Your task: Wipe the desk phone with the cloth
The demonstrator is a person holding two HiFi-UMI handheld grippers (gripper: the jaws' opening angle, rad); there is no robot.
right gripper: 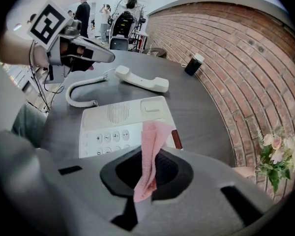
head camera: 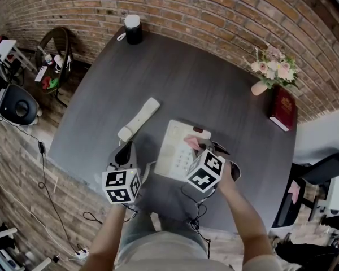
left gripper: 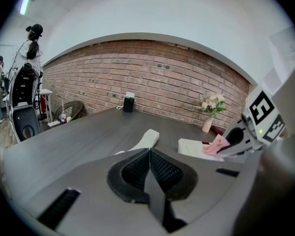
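A white desk phone base (head camera: 178,150) (right gripper: 123,127) lies on the dark grey table (head camera: 203,89). Its handset (head camera: 139,119) (right gripper: 141,80) (left gripper: 146,139) rests off the cradle to the left, joined by a coiled cord (right gripper: 81,90). My right gripper (head camera: 208,145) (right gripper: 148,168) is shut on a pink cloth (right gripper: 150,154) (head camera: 192,142) (left gripper: 215,145), which hangs over the phone's right part. My left gripper (head camera: 123,154) (left gripper: 149,173) is shut and holds nothing, near the table's front edge just left of the phone.
A black-and-white cylinder (head camera: 133,29) (left gripper: 129,103) stands at the table's far edge. A vase of flowers (head camera: 271,69) (left gripper: 210,109) and a red book (head camera: 282,108) sit at the right by the brick wall. People and equipment stand beyond the table's left side (right gripper: 105,16).
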